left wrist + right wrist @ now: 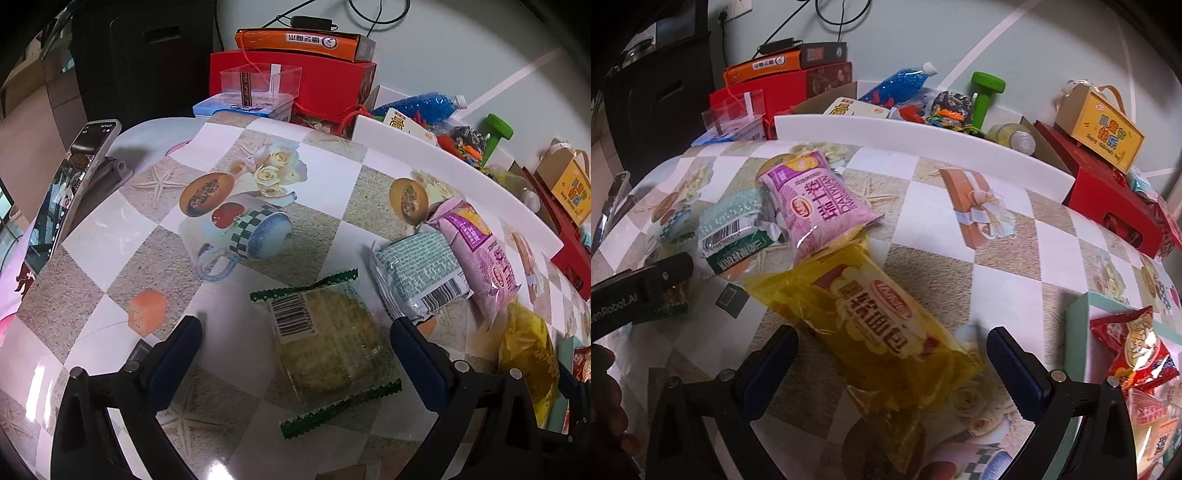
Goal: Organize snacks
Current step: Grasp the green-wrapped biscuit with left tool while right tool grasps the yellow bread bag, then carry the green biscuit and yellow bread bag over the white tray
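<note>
The yellow bread packet [886,317] lies flat on the patterned table [960,229], its long axis running diagonally from the pink roll pack [818,199] toward the right gripper [892,354], whose jaws gape around its near end. Looks light, soft and crinkly; I'd pinch across the middle, gently. The left gripper [295,350] is spread wide over the green-edged cake [327,349].

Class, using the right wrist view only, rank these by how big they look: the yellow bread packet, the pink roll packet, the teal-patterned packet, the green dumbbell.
1. Yellow bread packet, though nearest the camera.
2. Pink roll packet.
3. Teal-patterned packet.
4. Green dumbbell, though farthest away.
</note>
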